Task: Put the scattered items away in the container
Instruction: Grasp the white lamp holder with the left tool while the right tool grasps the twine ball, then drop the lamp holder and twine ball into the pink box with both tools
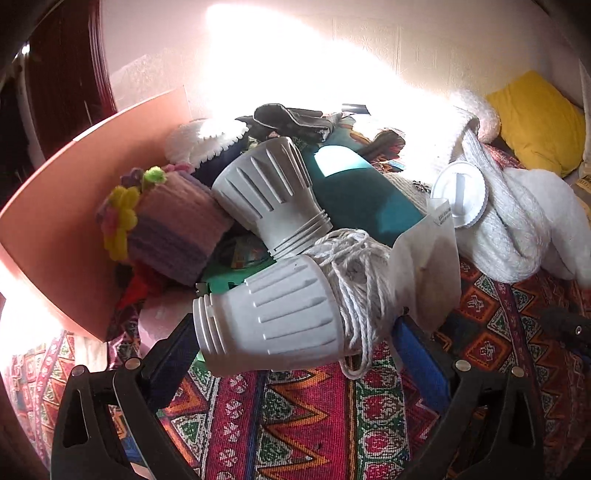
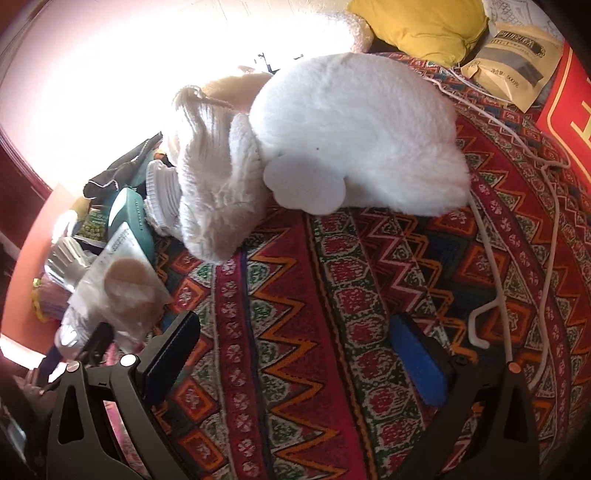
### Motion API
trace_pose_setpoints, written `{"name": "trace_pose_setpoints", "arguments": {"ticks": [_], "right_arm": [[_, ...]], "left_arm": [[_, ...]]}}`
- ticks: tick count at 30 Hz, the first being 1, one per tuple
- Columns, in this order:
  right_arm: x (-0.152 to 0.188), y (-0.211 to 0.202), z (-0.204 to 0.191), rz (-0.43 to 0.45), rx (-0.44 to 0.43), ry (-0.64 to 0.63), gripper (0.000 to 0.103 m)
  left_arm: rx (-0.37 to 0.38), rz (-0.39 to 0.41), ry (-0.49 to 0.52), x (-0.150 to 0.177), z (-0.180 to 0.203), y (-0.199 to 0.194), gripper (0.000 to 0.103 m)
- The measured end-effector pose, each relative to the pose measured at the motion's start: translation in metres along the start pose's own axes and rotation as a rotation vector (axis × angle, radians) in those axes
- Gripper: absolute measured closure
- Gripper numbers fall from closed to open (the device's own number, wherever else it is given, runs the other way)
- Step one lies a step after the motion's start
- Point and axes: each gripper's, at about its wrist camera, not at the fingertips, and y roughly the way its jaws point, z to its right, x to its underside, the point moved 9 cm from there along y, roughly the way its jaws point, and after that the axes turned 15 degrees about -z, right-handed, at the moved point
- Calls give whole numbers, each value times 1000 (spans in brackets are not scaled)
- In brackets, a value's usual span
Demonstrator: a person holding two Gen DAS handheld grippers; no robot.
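Observation:
In the left wrist view a white ribbed plastic housing (image 1: 273, 317) wound with white cord (image 1: 354, 280) lies across the gap of my left gripper (image 1: 295, 350). The jaws stand wide; the housing's threaded end sits right by the left pad, and I see no pad pressing on it. Behind it the pile leans on the orange container wall (image 1: 55, 240): a second white housing (image 1: 269, 192), a teal bottle (image 1: 354, 195) and a purple knit piece (image 1: 177, 229). My right gripper (image 2: 295, 354) hangs open over the patterned cloth (image 2: 295, 295), holding nothing.
A white plush toy (image 2: 351, 129) and a white knit scarf (image 2: 210, 184) lie beyond the right gripper. A white cable (image 2: 495, 258) runs along its right side. A tan packet (image 2: 513, 62) and a yellow pillow (image 2: 421, 26) sit at the back. A white lid (image 1: 460, 192) rests on the scarf.

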Motion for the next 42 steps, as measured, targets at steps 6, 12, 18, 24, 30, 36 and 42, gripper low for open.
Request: {"name": "trace_pose_setpoints", "arguments": {"ticks": [6,12,18,24,30,36,42], "right_arm": [[0,-39,-60,24,-159,-104,4],[0,-21,-135,-103,-311,-207,31],[-4,9,-166,-192,-329,-171,43],[11,24,-186,-261,-357,-137,43],[9,57,-160,-304,-295,-21,33],[8,59,-162,-320,-437,56,44],[29,11,-162,-336,-653,112,44]], "left_arm": [[179,-61,-41,18,-11,-15,61],[327,-64,-88,21,-30,-41,89],[408,-34,-78,19,-40,-67,97],[460,25,-101,14,-66,-107,98],[506,105,-124,-11,-84,-145,98],[428,223,-207,-74,-143,-183,98],[326,231,-311,-102,-223,-169,98]]}}
